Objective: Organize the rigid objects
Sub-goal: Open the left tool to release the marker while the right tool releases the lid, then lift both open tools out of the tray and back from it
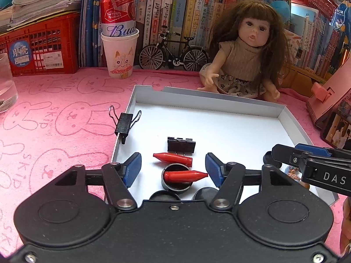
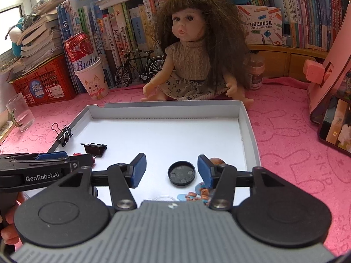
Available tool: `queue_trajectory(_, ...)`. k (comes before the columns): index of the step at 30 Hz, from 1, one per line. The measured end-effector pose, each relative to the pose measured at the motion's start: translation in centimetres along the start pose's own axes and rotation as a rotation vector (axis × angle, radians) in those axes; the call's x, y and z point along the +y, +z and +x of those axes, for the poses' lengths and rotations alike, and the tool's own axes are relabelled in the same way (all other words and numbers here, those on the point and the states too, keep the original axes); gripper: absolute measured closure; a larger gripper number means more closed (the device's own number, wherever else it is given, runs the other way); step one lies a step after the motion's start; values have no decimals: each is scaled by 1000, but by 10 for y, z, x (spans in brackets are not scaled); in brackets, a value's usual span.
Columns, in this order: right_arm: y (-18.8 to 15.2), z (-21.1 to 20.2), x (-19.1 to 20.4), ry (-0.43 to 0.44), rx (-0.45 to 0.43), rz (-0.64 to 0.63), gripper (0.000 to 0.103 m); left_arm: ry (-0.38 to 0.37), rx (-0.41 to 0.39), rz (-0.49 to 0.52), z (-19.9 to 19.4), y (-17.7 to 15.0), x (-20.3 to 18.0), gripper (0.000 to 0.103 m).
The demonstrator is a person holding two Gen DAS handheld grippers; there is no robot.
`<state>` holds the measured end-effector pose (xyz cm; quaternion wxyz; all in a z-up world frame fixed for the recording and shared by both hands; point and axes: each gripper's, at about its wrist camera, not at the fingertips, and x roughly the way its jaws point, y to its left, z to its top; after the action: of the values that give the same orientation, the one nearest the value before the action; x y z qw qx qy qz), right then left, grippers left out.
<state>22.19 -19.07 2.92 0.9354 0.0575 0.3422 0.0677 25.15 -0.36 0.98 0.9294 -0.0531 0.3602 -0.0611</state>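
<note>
A shallow white box lid [image 1: 219, 100] lies on the pink cloth. Inside it, in the left wrist view, are a black binder clip [image 1: 181, 145], two red bullet-shaped pieces [image 1: 173, 159] [image 1: 185, 176], the nearer one resting across a black round cap [image 1: 176, 183], and further black caps [image 1: 205, 193]. Another binder clip [image 1: 124, 122] is clamped on the lid's left wall. My left gripper [image 1: 173, 171] is open above the red pieces. My right gripper [image 2: 171, 171] is open over a black cap [image 2: 181, 173] near small bear figures [image 2: 197, 195].
A doll [image 1: 243, 52] sits behind the lid. A beer can in a paper cup [image 1: 119, 35], a model bicycle [image 1: 173, 52], a red crate [image 1: 41, 43], a glass [image 1: 6, 85], books and a pink stand [image 1: 331, 96] surround it.
</note>
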Motion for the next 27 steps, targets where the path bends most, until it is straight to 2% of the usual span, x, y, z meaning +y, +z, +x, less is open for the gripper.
queue_trajectory(6, -1, -12, 2, -4, -25, 2, 28, 2, -20, -2, -13, -2, 1, 33)
queue_trajectory(11, -3, -22, 3, -25, -44, 12, 17, 2, -65, 36, -30, -5, -5, 32)
queue_trajectory(13, -4, -27, 5, -35, -54, 6, 16, 2, -84, 55, -37, -6, -8, 29)
queue_trajectory(27, -14, -59, 15, -74, -105, -52, 11, 8, -172, 108, -79, -21, -22, 27)
